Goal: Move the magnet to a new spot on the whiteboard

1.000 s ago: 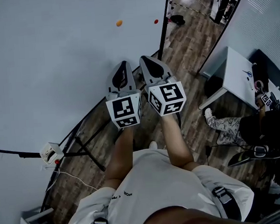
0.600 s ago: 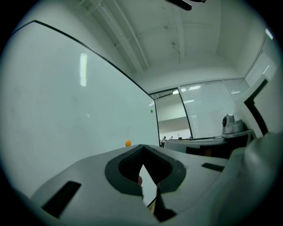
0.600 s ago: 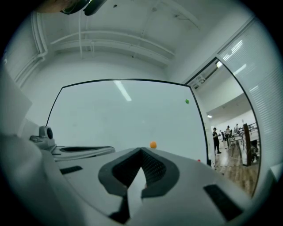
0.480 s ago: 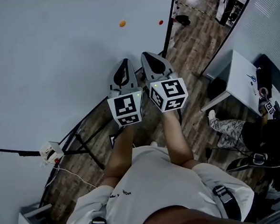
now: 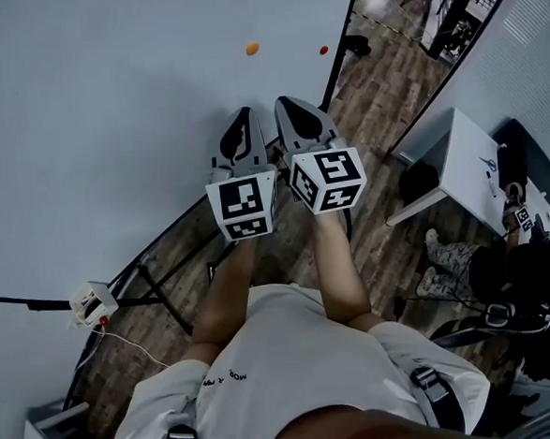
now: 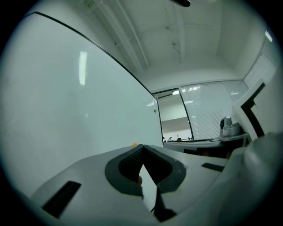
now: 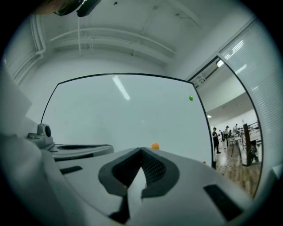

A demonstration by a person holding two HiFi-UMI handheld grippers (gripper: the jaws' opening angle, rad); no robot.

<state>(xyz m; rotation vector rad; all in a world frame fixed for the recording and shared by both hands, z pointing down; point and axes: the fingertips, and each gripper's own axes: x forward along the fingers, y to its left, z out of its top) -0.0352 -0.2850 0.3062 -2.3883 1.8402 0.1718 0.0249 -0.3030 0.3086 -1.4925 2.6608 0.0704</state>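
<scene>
The whiteboard [image 5: 108,113] fills the upper left of the head view. A small orange magnet [image 5: 252,48] sticks near its top, with a red magnet [image 5: 323,49] to its right by the board's edge. My left gripper [image 5: 244,115] and right gripper [image 5: 284,103] are side by side below the magnets, pointing at the board, both shut and empty. In the right gripper view the orange magnet [image 7: 154,145] shows just over the closed jaws, a green magnet [image 7: 190,98] is higher up and the red magnet [image 7: 204,163] is low right. The left gripper view has the orange magnet [image 6: 134,144] at its jaw tips.
The board's stand legs [image 5: 162,287] cross the wooden floor beneath my arms. A white box with a cable [image 5: 91,299] hangs at the board's lower edge. A white desk [image 5: 468,153] and a seated person [image 5: 528,276] are to the right.
The head camera has shifted, so the magnets sit a little further right in the picture. Both grippers stay shut, side by side, at about the same distance from the board.
</scene>
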